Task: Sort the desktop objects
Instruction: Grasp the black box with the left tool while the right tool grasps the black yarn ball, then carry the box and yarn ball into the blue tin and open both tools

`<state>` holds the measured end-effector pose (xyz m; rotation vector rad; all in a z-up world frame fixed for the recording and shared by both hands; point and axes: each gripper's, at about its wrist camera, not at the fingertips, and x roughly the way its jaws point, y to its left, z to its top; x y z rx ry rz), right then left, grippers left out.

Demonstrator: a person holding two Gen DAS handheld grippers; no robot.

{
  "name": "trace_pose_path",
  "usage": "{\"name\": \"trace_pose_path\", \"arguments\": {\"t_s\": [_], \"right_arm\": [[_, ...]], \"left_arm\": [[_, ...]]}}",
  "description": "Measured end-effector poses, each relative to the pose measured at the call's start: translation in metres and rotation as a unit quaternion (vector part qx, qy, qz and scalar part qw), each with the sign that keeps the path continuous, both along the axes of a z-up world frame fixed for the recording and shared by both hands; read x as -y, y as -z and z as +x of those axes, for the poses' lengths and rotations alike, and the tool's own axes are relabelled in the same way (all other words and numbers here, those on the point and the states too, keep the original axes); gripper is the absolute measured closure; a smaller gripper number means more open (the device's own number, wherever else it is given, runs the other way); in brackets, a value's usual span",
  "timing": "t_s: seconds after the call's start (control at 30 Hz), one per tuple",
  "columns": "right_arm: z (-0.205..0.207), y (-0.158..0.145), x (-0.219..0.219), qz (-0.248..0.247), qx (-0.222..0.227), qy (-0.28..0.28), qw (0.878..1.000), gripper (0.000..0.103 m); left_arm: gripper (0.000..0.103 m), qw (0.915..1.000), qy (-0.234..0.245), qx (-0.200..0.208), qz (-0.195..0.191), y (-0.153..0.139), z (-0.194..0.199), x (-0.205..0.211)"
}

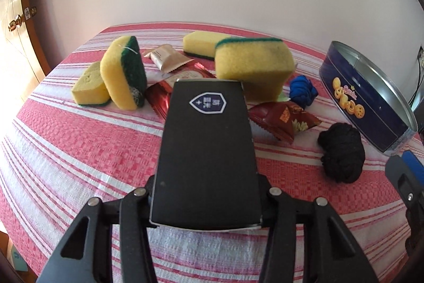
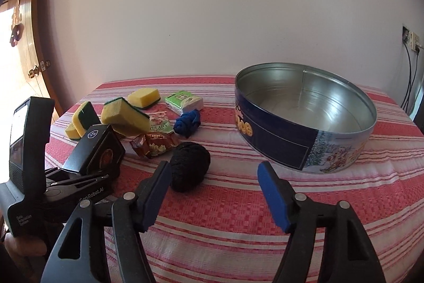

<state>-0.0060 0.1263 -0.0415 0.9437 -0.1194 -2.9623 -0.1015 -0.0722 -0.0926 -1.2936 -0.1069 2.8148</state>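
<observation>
Your left gripper (image 2: 87, 166) clamps the black box (image 1: 206, 150) above the table's (image 1: 66, 150) near edge. Your right gripper (image 2: 213, 192) gapes empty beside the black ball (image 2: 189, 166); tin (image 2: 304, 150) toward the right edge.

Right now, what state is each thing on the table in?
Round blue cookie tin: lidless, empty, upright.
Black rectangular box: clamped in left tool.
Right tool: open, holding nothing.
Black yarn ball: free on cloth.
Blue knotted cloth: free.
Yellow-green sponge: on edge, leaning.
</observation>
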Motion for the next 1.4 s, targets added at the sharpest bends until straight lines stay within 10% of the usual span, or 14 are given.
{"name": "trace_pose_path", "arguments": {"t_s": [0.27, 0.4, 0.63, 1.07, 1.4], "right_arm": [[-0.052, 0.020, 0.011, -0.068, 0.085, -0.032, 0.993, 0.034], [-0.074, 0.037, 0.027, -0.055, 0.128, -0.040, 0.989, 0.050], [-0.075, 0.040, 0.026, -0.048, 0.124, -0.039, 0.990, 0.057], [-0.031, -0.043, -0.040, -0.007, -0.063, 0.024, 0.998, 0.057], [-0.061, -0.040, -0.136, 0.065, -0.087, 0.148, 0.983, 0.057]], "left_arm": [[0.056, 0.9985, -0.029, -0.046, 0.010, -0.024, 0.012, 0.034], [0.056, 0.9983, -0.031, -0.048, 0.008, -0.026, 0.012, 0.041], [0.056, 0.9983, -0.027, -0.052, -0.001, -0.025, 0.008, 0.030], [0.055, 0.9931, 0.045, -0.108, -0.015, -0.067, -0.001, -0.042], [0.055, 0.9774, 0.144, -0.155, -0.009, -0.089, -0.029, -0.150]]}}
